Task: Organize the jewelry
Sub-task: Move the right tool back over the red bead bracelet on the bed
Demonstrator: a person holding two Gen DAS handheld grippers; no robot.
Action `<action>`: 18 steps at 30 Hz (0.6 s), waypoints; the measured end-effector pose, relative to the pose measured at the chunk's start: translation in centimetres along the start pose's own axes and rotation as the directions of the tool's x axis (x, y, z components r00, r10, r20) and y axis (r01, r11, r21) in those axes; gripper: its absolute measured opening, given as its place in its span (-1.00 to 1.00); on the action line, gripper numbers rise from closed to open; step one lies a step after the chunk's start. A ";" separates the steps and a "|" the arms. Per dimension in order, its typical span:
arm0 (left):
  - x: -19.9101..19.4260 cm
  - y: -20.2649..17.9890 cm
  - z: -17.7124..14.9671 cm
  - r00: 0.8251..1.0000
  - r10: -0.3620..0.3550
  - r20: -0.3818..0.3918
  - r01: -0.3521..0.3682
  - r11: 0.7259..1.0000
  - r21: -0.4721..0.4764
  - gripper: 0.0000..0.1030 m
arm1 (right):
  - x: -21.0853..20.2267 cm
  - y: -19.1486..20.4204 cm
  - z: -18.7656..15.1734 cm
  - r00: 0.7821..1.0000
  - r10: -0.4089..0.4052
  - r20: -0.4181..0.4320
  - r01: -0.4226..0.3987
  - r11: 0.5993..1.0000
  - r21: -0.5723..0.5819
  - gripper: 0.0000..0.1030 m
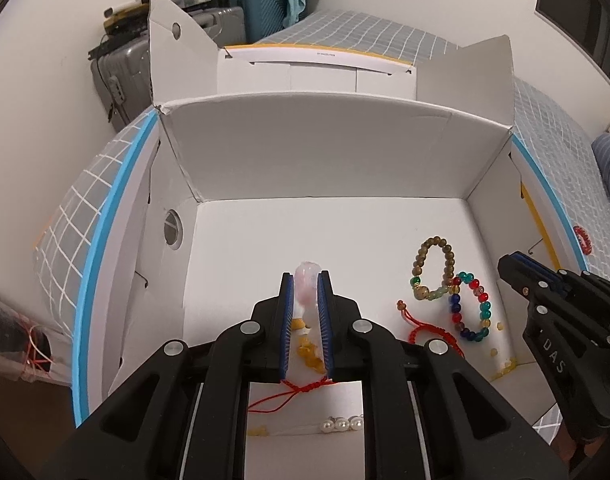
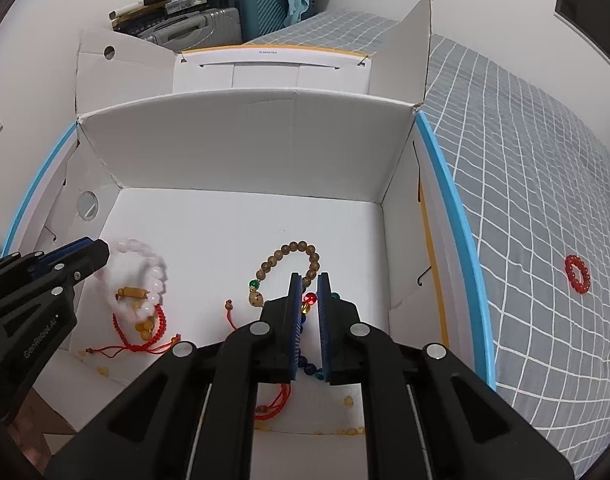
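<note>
Sitting on a checked grey bedspread (image 2: pixel 525 160), the white cardboard box (image 2: pixel 245 152) holds most of the jewelry, its near wall hidden behind the tools. Left gripper (image 1: pixel 306 278) is clenched on the pale pink bead bracelet (image 2: pixel 155 268), and right gripper (image 2: pixel 309 278) pinches the multicoloured bead bracelet (image 1: pixel 471 306), largely hidden by its fingers. A brown bead bracelet (image 2: pixel 289 260) lies between them, while a small red bead ring (image 2: pixel 578 274) lies outside the box to the right.

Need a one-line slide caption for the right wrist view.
Right gripper shut on the multicoloured bead bracelet inside the white box; left gripper grips a pink bracelet; a red bracelet lies outside.
</note>
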State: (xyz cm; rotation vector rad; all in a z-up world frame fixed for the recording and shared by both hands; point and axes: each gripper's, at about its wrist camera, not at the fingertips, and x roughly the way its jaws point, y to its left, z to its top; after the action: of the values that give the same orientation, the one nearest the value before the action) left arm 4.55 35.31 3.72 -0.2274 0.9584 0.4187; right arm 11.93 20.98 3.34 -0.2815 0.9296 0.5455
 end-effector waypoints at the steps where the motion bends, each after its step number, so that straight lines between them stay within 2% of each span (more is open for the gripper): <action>1: -0.2 -0.1 0.1 1.000 0.004 0.005 -0.004 1.000 0.001 -0.67 | -0.2 0.0 0.1 1.000 -0.002 0.007 0.002 1.000 0.001 -0.66; 2: -0.4 -0.1 0.1 1.000 0.005 0.010 -0.005 1.000 -0.001 -0.60 | -0.6 -0.1 0.1 1.000 -0.005 0.020 0.005 1.000 0.003 -0.46; 4: -0.9 -0.1 0.2 1.000 -0.005 0.027 0.005 1.000 -0.009 -0.36 | -1.5 -0.5 0.3 0.999 -0.015 0.051 0.014 1.000 0.009 -0.30; 6: -1.5 -0.2 0.4 0.999 -0.005 0.041 0.006 1.000 -0.017 -0.23 | -2.2 -0.9 0.5 0.997 -0.021 0.068 0.020 1.000 0.022 -0.15; 7: -1.8 -0.2 0.5 0.999 -0.007 0.047 0.008 1.000 -0.020 -0.10 | -2.7 -1.4 0.6 0.996 -0.026 0.083 0.023 0.999 0.032 -0.01; 8: -2.1 -0.4 0.7 0.998 -0.011 0.058 0.012 1.000 -0.024 -0.06 | -3.1 -1.8 0.6 0.995 -0.033 0.091 0.030 0.999 0.038 0.09; 12: -3.6 -1.5 1.3 0.995 -0.028 0.100 0.031 0.999 -0.025 0.20 | -4.6 -3.8 0.7 0.991 -0.062 0.121 0.053 0.996 0.076 0.27; 14: -4.2 -2.5 1.6 0.993 -0.038 0.114 0.040 0.999 -0.015 0.26 | -5.5 -5.3 0.6 0.987 -0.086 0.139 0.073 0.993 0.096 0.40; 18: -5.6 -5.4 2.2 0.985 -0.081 0.150 0.080 0.997 0.015 0.50 | -7.1 -8.4 0.2 0.976 -0.134 0.170 0.110 0.984 0.141 0.62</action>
State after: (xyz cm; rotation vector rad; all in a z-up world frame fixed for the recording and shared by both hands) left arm 5.76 29.92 9.67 -0.2224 0.8001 0.3522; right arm 13.40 11.87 9.25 -0.1663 0.7644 0.3874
